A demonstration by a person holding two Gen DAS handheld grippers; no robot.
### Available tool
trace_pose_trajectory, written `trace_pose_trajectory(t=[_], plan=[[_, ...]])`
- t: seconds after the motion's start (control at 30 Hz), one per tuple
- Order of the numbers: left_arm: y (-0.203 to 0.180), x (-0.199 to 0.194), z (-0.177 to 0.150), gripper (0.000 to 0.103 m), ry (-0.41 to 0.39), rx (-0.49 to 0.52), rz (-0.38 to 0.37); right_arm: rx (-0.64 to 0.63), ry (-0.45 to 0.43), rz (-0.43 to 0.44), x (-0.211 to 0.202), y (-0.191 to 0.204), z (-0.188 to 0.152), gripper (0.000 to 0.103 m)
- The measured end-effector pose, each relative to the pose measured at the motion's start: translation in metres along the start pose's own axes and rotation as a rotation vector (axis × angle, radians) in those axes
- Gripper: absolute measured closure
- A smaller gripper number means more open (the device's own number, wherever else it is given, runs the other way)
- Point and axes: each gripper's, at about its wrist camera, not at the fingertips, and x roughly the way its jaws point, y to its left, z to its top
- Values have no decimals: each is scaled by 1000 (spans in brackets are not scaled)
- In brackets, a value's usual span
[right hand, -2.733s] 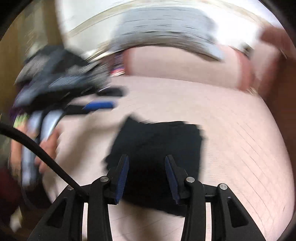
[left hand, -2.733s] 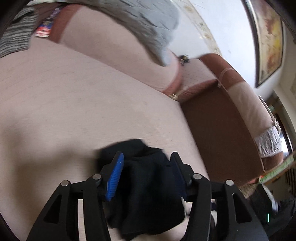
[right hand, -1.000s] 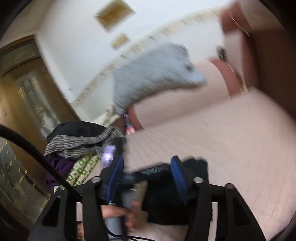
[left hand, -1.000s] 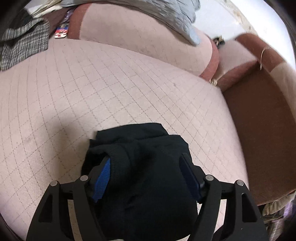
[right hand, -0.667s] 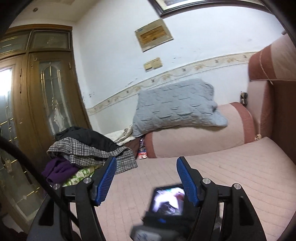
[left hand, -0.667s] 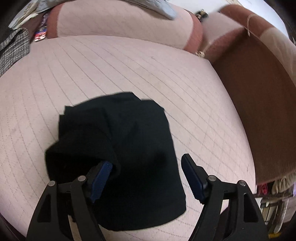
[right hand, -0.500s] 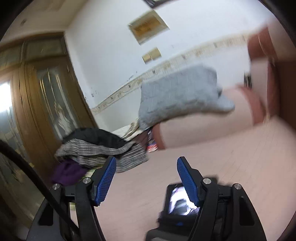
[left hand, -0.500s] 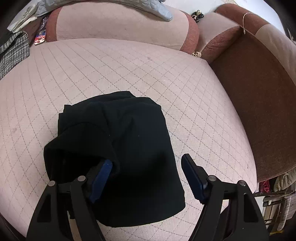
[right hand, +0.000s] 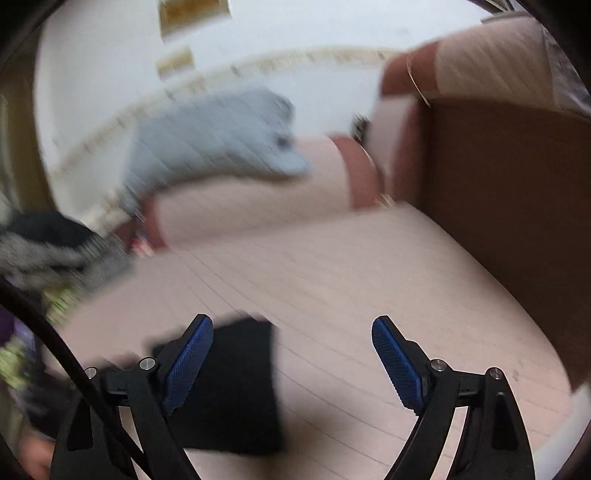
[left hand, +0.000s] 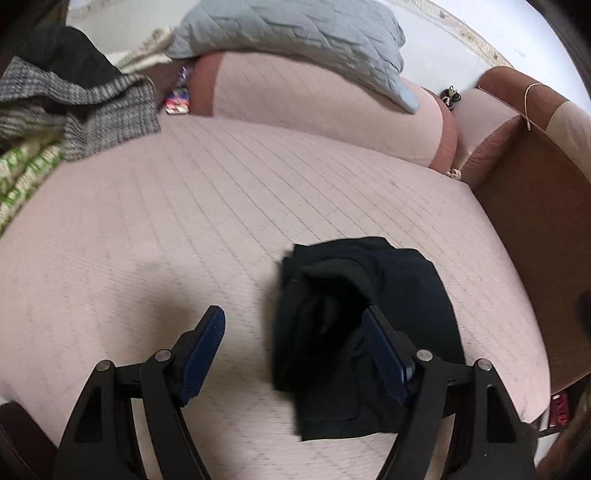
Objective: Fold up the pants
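Observation:
The black pants [left hand: 354,325] lie folded into a compact bundle on the pink quilted sofa seat [left hand: 184,221]. My left gripper [left hand: 295,325] is open and empty above the seat; the bundle lies under its right finger [left hand: 384,350]. In the blurred right wrist view the pants [right hand: 236,387] lie at the lower left. My right gripper [right hand: 291,336] is open and empty above the seat to their right; its left finger [right hand: 184,362] overlaps them.
A grey quilted pillow [left hand: 295,33] rests on the pink bolster [left hand: 314,107] at the back. A pile of clothes [left hand: 62,96] lies at the far left. The brown sofa arm [left hand: 535,221] rises on the right.
My left gripper let go of the bundle, opened wide and shifted left of it. My right gripper swung away, looked up across the room, then came back down beside the pants.

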Motion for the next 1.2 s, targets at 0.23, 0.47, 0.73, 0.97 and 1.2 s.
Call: trace_pose_trajectory(t=[0.23, 0.47, 0.73, 0.97, 1.2], plan=[[-6, -11, -7, 27, -23, 71, -2, -130, 35, -170, 23, 12, -38, 12], [-9, -12, -11, 27, -36, 102, 2, -110, 85, -64, 38, 10, -29, 12], [-14, -11, -12, 27, -27, 121, 5, -51, 187, -15, 64, -4, -23, 12], [-17, -3, -16, 27, 3, 131, 8, 25, 245, -4, 75, -20, -31, 12], [28, 27, -8, 26, 119, -59, -139, 81, 355, 135, 105, -30, -28, 12]])
